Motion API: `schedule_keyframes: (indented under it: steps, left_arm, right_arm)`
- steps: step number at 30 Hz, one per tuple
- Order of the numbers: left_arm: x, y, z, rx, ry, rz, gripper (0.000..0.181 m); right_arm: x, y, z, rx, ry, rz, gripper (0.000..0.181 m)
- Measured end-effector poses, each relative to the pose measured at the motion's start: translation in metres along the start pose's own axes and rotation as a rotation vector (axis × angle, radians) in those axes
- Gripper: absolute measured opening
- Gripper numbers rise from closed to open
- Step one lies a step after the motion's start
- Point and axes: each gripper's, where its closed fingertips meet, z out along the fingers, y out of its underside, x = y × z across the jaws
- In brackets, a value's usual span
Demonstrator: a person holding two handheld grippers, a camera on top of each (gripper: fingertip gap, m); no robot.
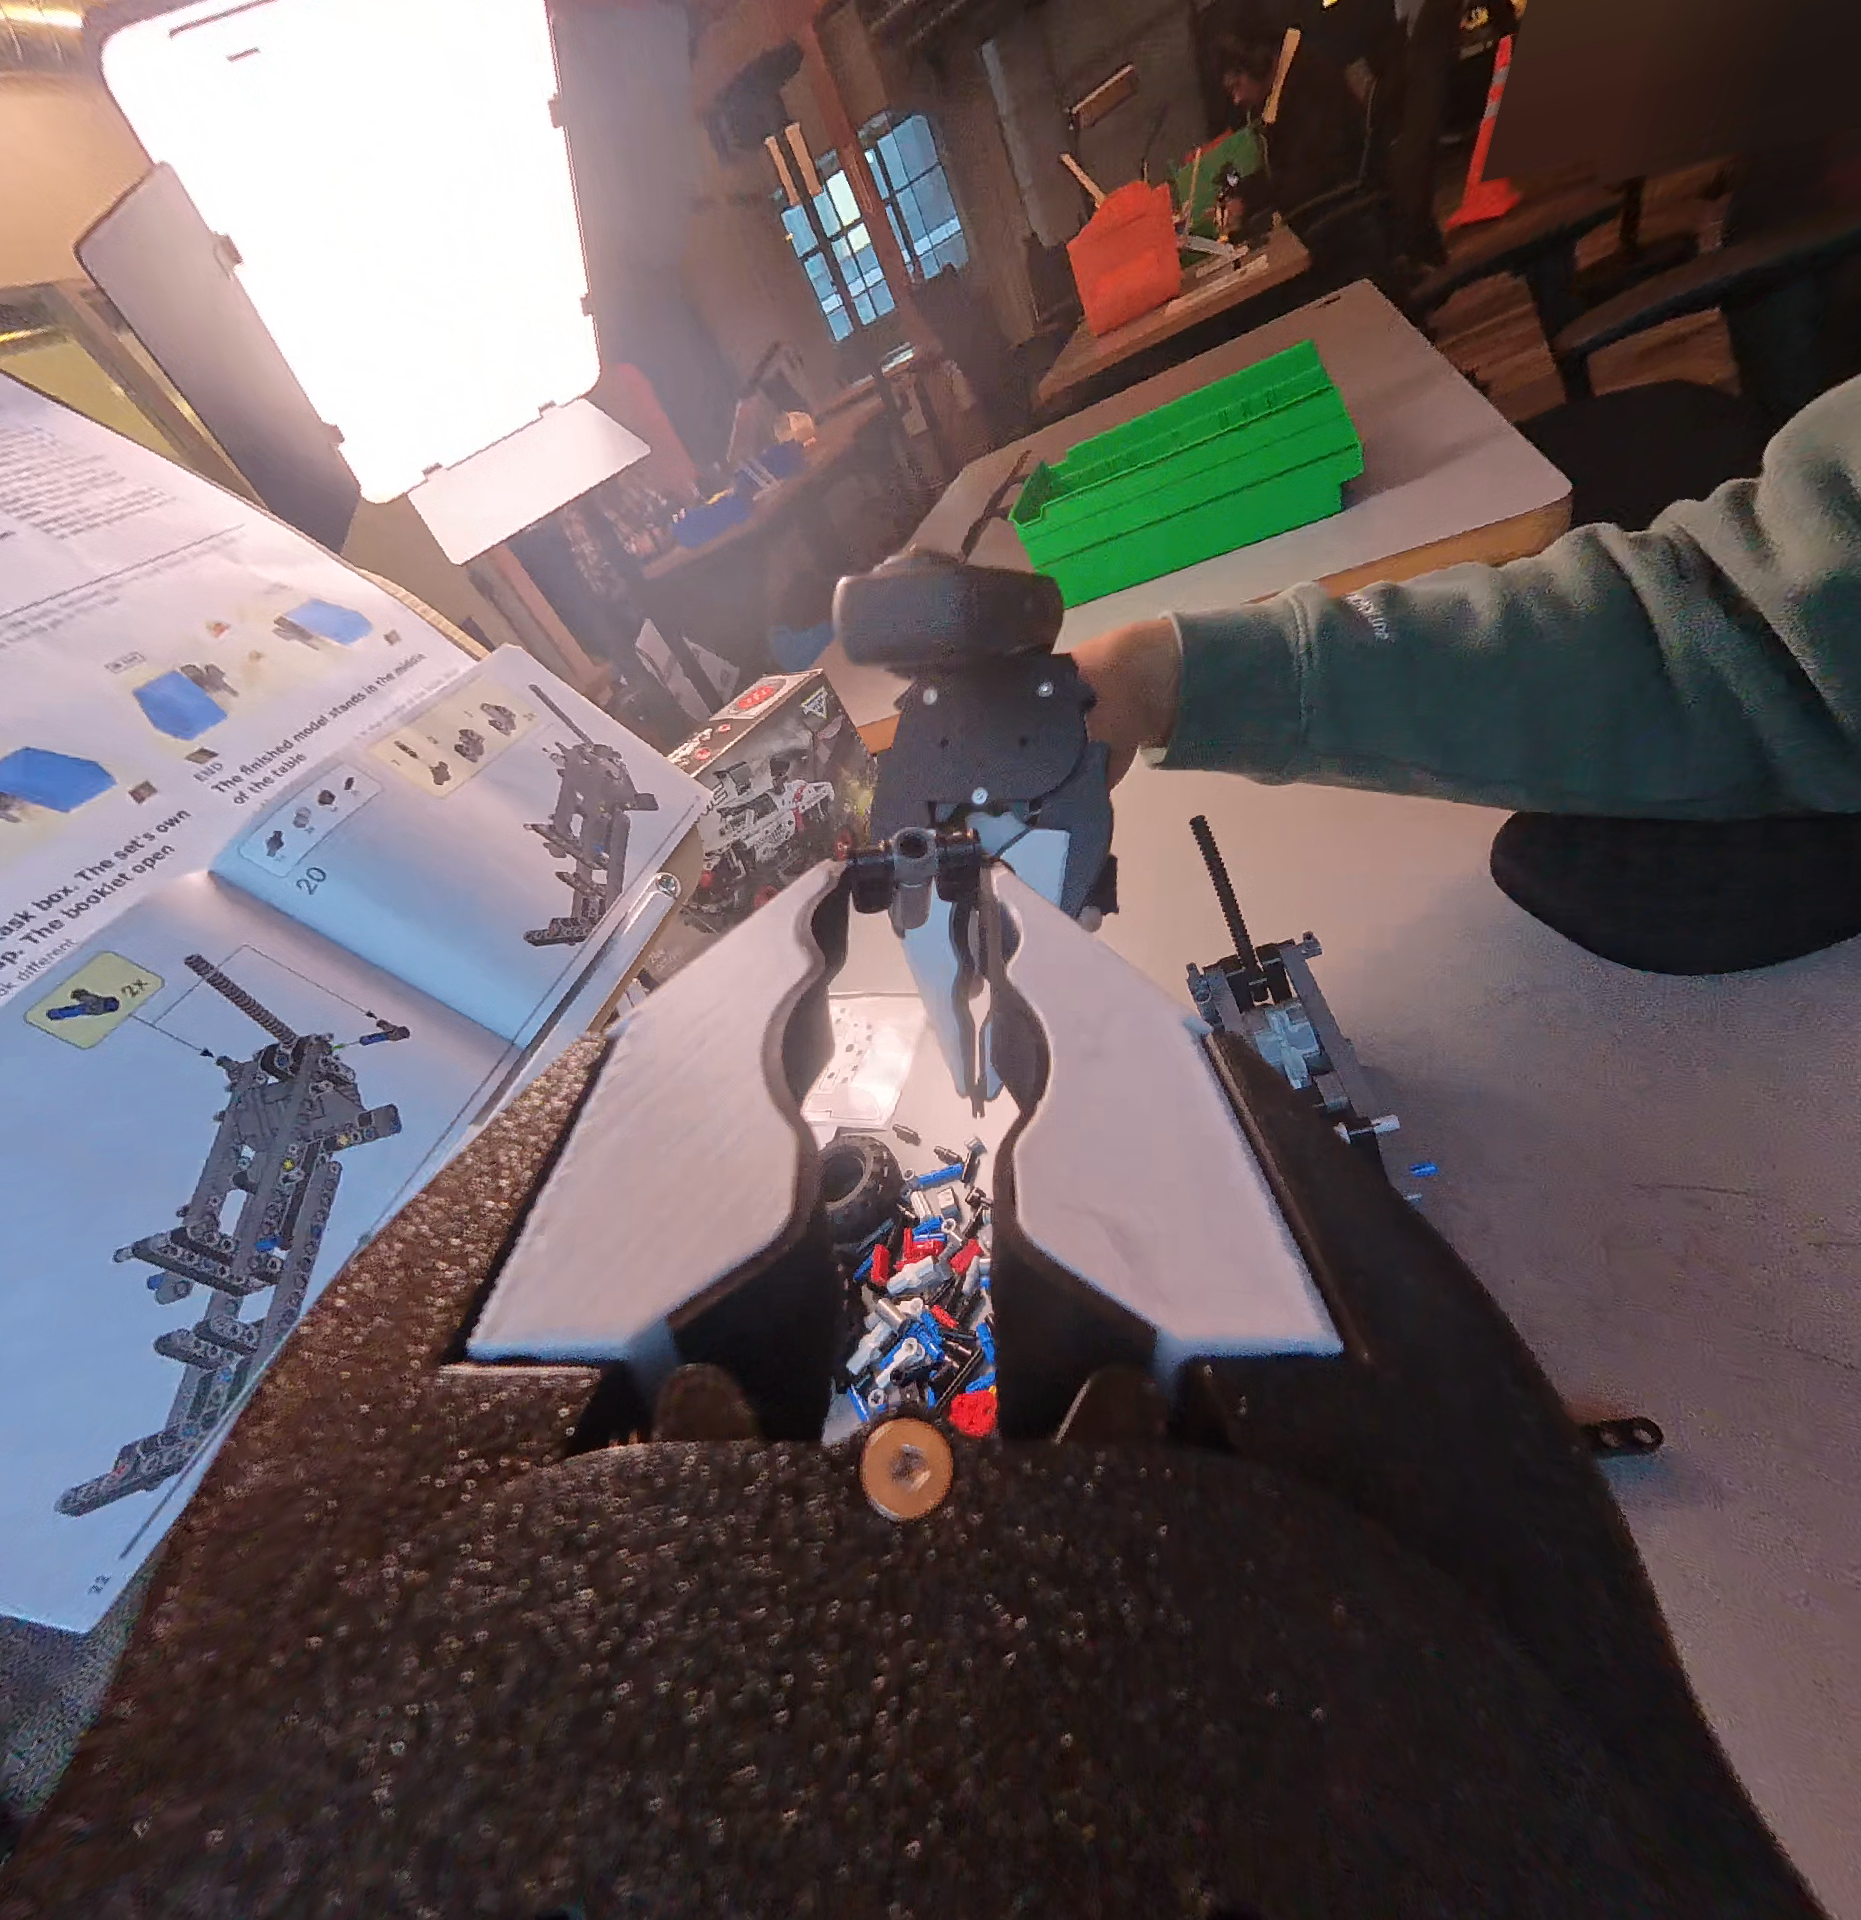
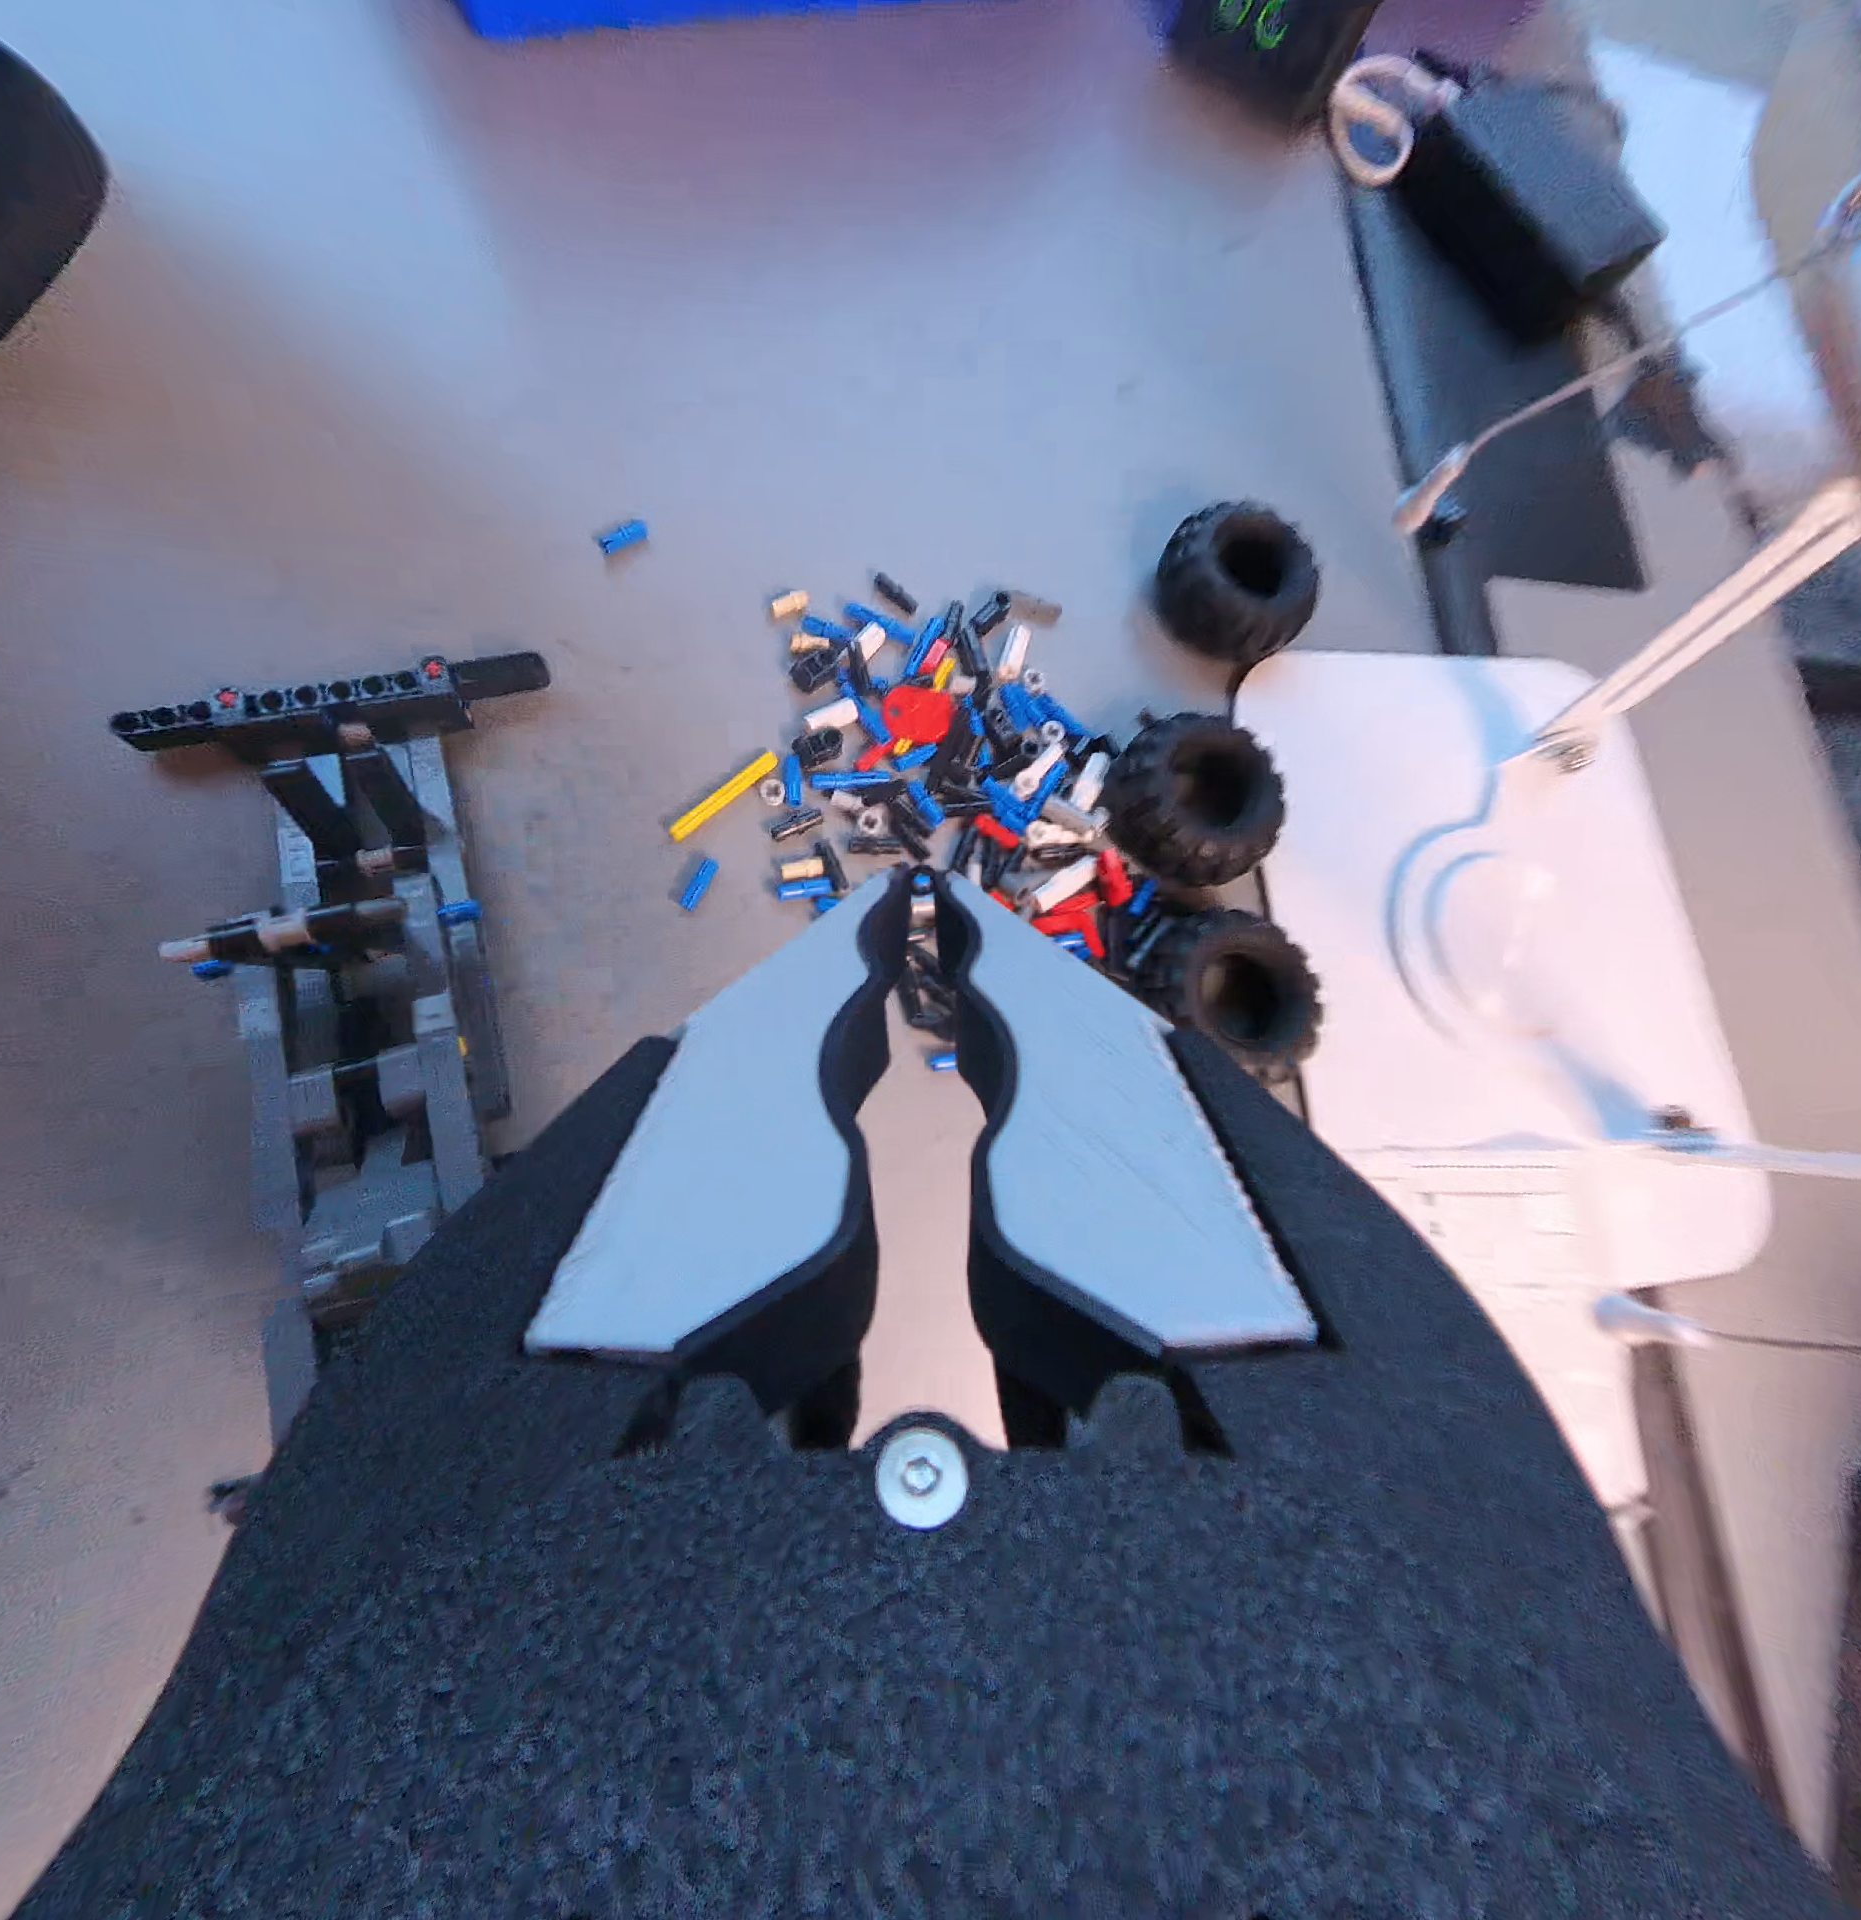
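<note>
My left gripper (image 1: 913, 873) is shut on a small black-and-grey connector piece (image 1: 910, 868), held up in the air at its fingertips. My right gripper (image 2: 918, 885) is nearly closed, and a tiny grey-and-black pin (image 2: 921, 906) seems pinched at its tips. It hovers over a pile of small blue, black, red and white parts (image 2: 936, 758). In the left wrist view the right gripper (image 1: 973, 1091) points down just behind the held connector, a hand in a green sleeve (image 1: 1528, 707) holding it. A half-built grey and black frame model (image 2: 354, 935) lies left of the pile.
Three black tyres (image 2: 1191, 795) lie right of the pile, next to a white sheet (image 2: 1477, 935). A yellow axle (image 2: 723, 795) lies at the pile's left. An open instruction booklet (image 1: 230, 1039) stands at left, with the set's box (image 1: 770, 790) behind. Green bins (image 1: 1196, 468) and a bright light panel (image 1: 365, 229) stand farther back. My right fingertips sit around 15 centimeters from my left ones.
</note>
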Motion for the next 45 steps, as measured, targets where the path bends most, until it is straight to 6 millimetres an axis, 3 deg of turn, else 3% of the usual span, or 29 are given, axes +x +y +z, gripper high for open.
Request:
schedule_keyframes:
  steps: [5,9,14,17,19,22,25,27,31,35,39,45]
  left_arm:
    - [-0.001,0.021,0.010,-0.033,0.006,-0.044,0.024]
    - [0.000,0.033,0.016,-0.012,0.042,-0.121,0.024]
    - [0.005,0.040,0.020,0.013,0.090,-0.191,0.024]
    - [0.009,0.037,0.022,0.034,0.112,-0.214,0.024]
    - [0.011,0.037,0.024,0.032,0.121,-0.218,0.024]
    - [0.016,0.045,0.029,0.006,0.130,-0.220,0.024]
    - [0.019,0.051,0.032,-0.011,0.140,-0.230,0.024]
    - [0.018,0.053,0.032,-0.009,0.140,-0.235,0.024]
    - [0.019,0.049,0.030,0.043,0.171,-0.289,0.024]
    - [0.016,0.028,0.022,0.219,0.259,-0.480,0.024]
    - [0.004,0.004,0.007,0.450,0.367,-0.722,0.023]
    - [0.000,-0.008,-0.001,0.609,0.471,-0.879,0.024]
  right_arm:
    - [0.012,0.036,0.041,0.025,-0.045,0.111,0.010]
    - [0.017,0.038,0.044,0.052,-0.001,0.124,0.030]
    - [0.030,-0.007,-0.007,0.252,0.113,0.095,0.042]
    - [0.028,-0.032,-0.035,0.353,0.165,0.057,0.033]
    - [0.023,-0.037,-0.038,0.377,0.164,0.041,0.025]
    - [0.016,-0.035,-0.027,0.387,0.124,0.036,0.000]
    - [0.016,-0.026,-0.014,0.352,0.106,0.066,0.000]
    - [0.015,-0.029,-0.015,0.360,0.107,0.069,0.011]
    - [-0.004,-0.060,-0.038,0.448,0.069,-0.001,0.024]
    - [-0.029,-0.092,-0.054,0.453,0.121,-0.191,0.029]
    - [-0.031,-0.122,-0.064,0.469,0.322,-0.363,0.028]
    - [-0.038,-0.149,-0.073,0.528,0.487,-0.497,0.023]
